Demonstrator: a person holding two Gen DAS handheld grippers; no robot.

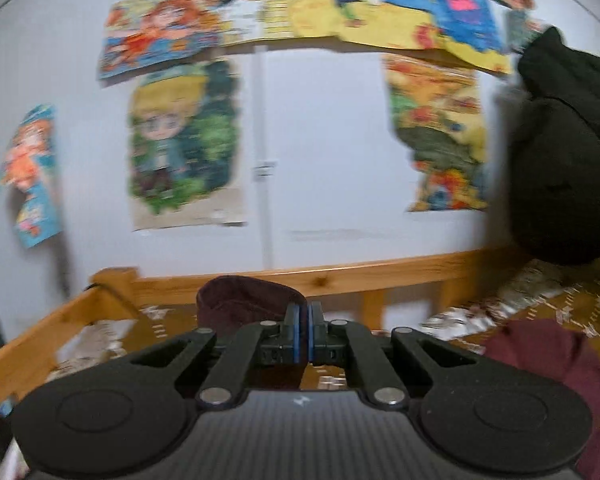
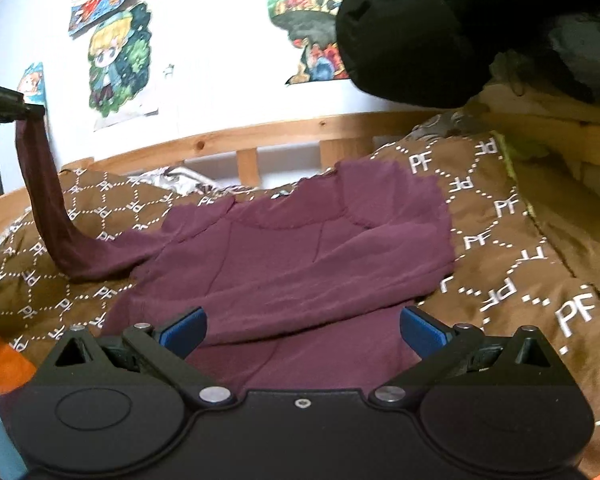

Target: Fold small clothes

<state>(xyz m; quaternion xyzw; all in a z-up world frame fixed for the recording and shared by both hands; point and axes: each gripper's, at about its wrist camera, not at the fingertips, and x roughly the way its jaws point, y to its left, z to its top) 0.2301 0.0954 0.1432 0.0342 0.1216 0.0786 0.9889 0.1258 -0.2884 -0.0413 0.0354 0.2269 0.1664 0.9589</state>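
A maroon long-sleeved top (image 2: 300,256) lies spread on a brown patterned bedspread (image 2: 500,248). My left gripper (image 1: 303,320) is shut on the cuff of its sleeve (image 1: 236,300). In the right wrist view that same left gripper (image 2: 30,112) holds the sleeve (image 2: 40,184) lifted high at the far left, the fabric hanging down to the bed. My right gripper (image 2: 302,328) stands open just above the near edge of the top, with nothing pressed between its blue pads (image 2: 184,330). Part of the top (image 1: 556,368) also shows at the lower right of the left wrist view.
A wooden bed rail (image 2: 260,136) runs along the back, under a white wall with colourful posters (image 2: 116,56). A black bulky garment (image 2: 440,28) hangs at the upper right. An orange edge (image 2: 0,360) shows at the lower left.
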